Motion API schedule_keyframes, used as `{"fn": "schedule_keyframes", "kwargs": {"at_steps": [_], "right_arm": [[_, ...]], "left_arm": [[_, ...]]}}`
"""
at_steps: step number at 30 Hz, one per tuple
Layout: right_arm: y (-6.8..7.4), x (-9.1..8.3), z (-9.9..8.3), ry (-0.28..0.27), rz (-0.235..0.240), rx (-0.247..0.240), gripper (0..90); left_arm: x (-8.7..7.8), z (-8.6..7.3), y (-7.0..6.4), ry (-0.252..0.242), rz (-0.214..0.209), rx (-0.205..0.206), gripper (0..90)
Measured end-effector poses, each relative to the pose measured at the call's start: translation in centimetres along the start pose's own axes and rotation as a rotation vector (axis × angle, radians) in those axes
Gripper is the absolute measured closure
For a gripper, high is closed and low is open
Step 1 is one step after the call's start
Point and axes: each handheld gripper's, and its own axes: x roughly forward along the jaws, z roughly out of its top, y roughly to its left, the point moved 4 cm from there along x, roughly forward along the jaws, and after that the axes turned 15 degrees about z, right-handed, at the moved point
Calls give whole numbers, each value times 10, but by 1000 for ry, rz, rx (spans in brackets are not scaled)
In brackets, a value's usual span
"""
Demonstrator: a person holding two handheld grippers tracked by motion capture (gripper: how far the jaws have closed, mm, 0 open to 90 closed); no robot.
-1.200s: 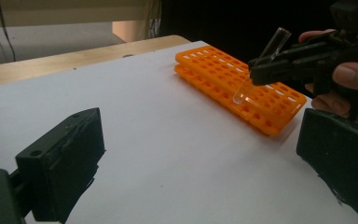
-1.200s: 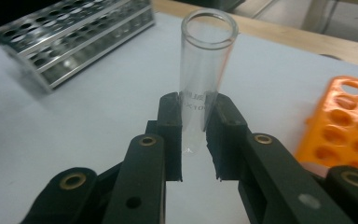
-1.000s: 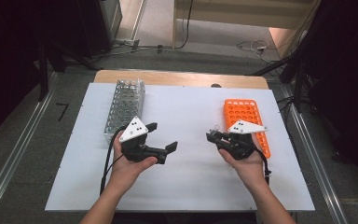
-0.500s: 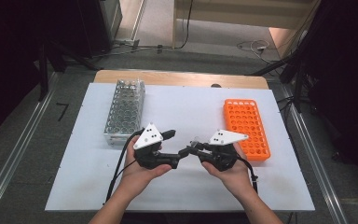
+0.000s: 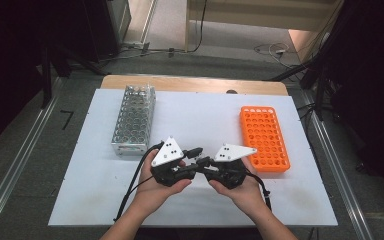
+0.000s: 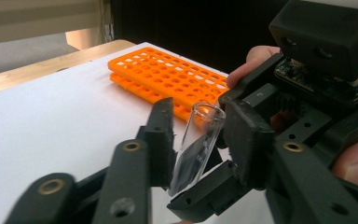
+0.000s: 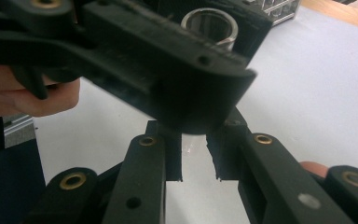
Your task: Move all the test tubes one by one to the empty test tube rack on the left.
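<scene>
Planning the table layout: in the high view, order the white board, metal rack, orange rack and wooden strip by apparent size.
1. White board, largest by far.
2. Wooden strip; visible part only, the rest is hidden under the board.
3. Metal rack and orange rack: too alike to rank; the orange one looks slightly wider.

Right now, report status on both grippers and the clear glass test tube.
Left gripper shut on clear glass test tube, tube tilted. Right gripper open around tube's lower end. Both meet mid-table between metal rack and orange plastic rack. Nothing in the way.
</scene>
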Motion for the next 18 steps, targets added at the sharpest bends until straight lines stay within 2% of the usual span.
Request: {"fn": "schedule_keyframes", "kwargs": {"at_steps": [2,6,13,18], "right_arm": [[0,0,0,1,1,2,744],[0,0,0,0,6,2,744],[-3,-1,-1,-3,8,14,739],[-6,-6,-2,-23,7,16,653]], "left_arm": [[0,0,0,-3,1,5,688],[0,0,1,-7,7,13,704],[1,1,6,-8,32,-1,743],[0,3,11,-17,37,-10,744]]}}
